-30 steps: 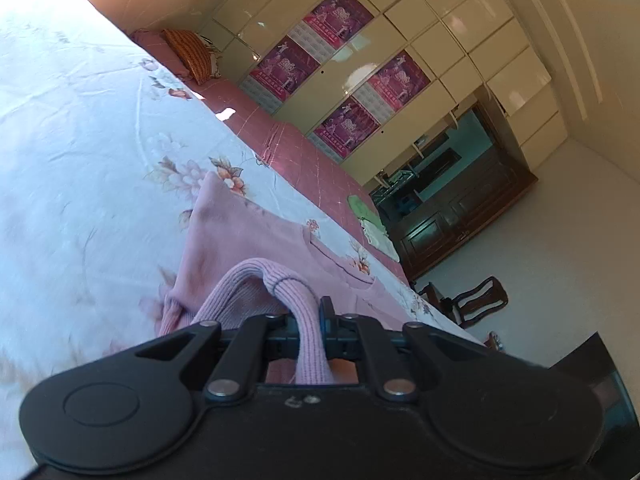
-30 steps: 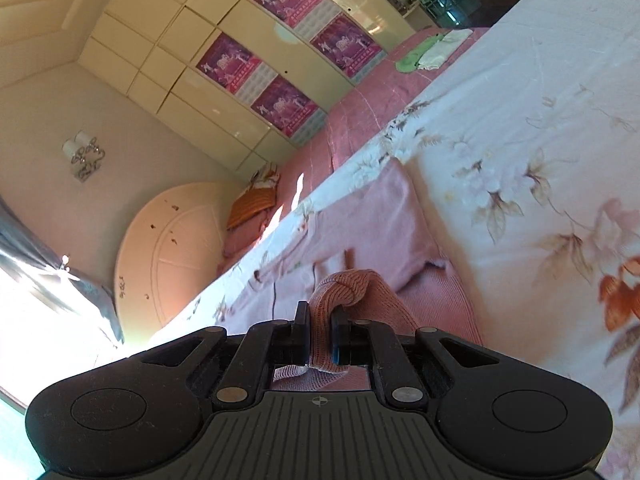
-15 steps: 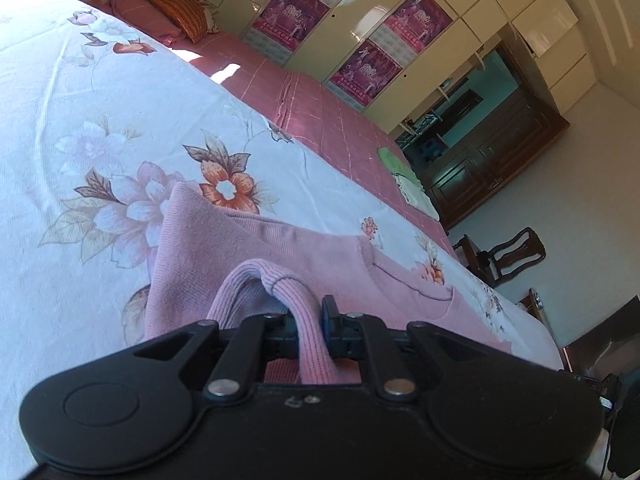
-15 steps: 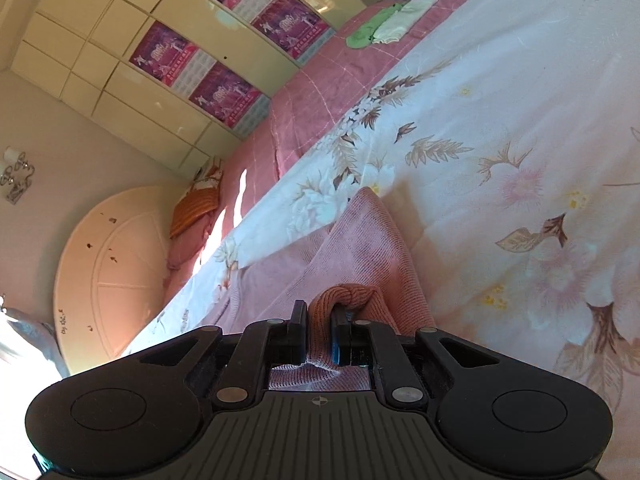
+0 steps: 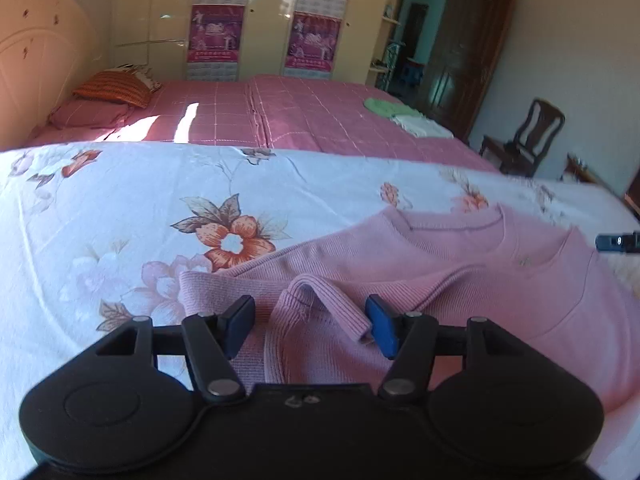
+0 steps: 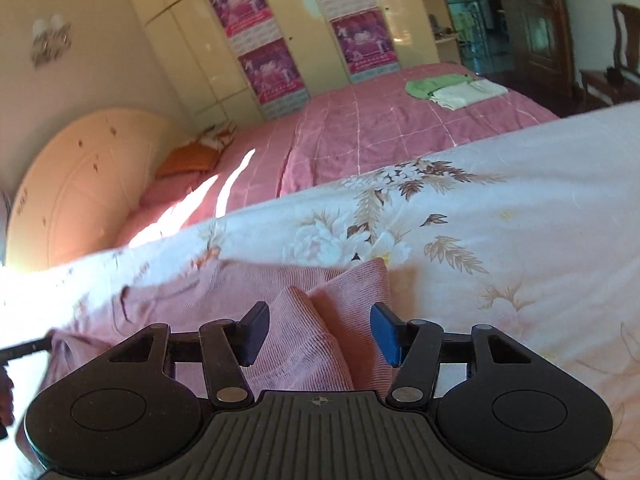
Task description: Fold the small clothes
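Bed under white floral-print sheet (image 5: 120, 208), pink ribbed knit sweater (image 5: 460, 280) lower centre; cream wardrobe (image 5: 260, 20) behind; left tongs (image 5: 310, 322) and right tongs (image 6: 318, 334) opening, released, cuffs between.

There is one pink knitted sweater (image 5: 460, 280) on one flowered sheet (image 5: 120, 208). Two grippers are there: the left gripper (image 5: 311, 322) and the right gripper (image 6: 320, 330), each with two fingers. On the pink checked bedcover (image 5: 320, 120) behind lie two folded cloths, one green cloth (image 5: 384, 106) and one white cloth (image 5: 420, 125). There is one orange pillow (image 5: 112, 88) and one rounded headboard (image 5: 36, 64). On the wardrobe (image 5: 264, 20) hang four posters (image 5: 216, 30). One wooden chair (image 5: 528, 136) stands at the wall, and one wall lamp (image 6: 50, 40) hangs there.
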A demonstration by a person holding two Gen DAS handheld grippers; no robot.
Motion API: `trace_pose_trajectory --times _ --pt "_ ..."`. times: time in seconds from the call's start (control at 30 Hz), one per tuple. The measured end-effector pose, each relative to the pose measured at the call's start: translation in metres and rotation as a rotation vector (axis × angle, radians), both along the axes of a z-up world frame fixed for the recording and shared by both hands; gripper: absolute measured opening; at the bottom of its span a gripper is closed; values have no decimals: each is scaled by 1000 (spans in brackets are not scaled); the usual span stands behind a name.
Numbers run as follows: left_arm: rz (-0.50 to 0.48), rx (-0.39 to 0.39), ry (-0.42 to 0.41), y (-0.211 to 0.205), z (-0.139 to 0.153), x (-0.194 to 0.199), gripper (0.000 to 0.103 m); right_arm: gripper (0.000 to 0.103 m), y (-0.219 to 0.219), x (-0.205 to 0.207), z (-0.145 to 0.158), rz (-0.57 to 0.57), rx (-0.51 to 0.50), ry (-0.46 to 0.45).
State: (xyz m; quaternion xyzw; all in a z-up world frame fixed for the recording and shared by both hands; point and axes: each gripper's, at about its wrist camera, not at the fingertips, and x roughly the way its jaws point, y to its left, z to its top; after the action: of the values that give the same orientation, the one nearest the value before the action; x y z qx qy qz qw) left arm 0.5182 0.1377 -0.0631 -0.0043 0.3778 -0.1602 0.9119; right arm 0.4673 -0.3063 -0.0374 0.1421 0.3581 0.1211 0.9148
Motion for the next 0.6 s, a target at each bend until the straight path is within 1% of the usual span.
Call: trace_pose_trajectory --times 0.03,0.1,0.13,0.17,0.2,0.27,0.3,0.33,0.4,0.5,0.57,0.6 --pt "-21 23 -4 -3 -3 2 59 57 6 2 -4 16 -28 11" --pt "-29 19 -23 -4 -2 2 59 57 14 4 -16 36 -80 34" --pt "-18 -3 -33 -1 0 1 59 57 17 3 -19 36 -91 34" --pt "-1 -24 -56 2 3 -3 59 57 18 1 -22 34 -93 32" --pt "12 -57 -87 7 7 -9 61 57 19 0 -24 29 -92 29" --pt "2 -128 -112 18 10 -16 67 57 17 0 -26 23 -83 22" --pt "-8 -137 -115 21 9 -19 68 57 17 -1 -25 23 -78 19" --pt "-20 -127 -119 22 10 -21 68 57 16 -2 -24 21 -74 16" --pt "-49 -84 -100 21 6 -20 66 57 14 0 -21 23 -65 16" --pt "-93 15 -75 7 0 -8 63 57 16 3 -20 32 -74 18" --pt "-88 69 -48 -2 -6 7 64 57 18 6 -20 38 -92 19" --pt "-72 61 -40 -4 -8 13 61 49 20 7 -20 44 -108 18"
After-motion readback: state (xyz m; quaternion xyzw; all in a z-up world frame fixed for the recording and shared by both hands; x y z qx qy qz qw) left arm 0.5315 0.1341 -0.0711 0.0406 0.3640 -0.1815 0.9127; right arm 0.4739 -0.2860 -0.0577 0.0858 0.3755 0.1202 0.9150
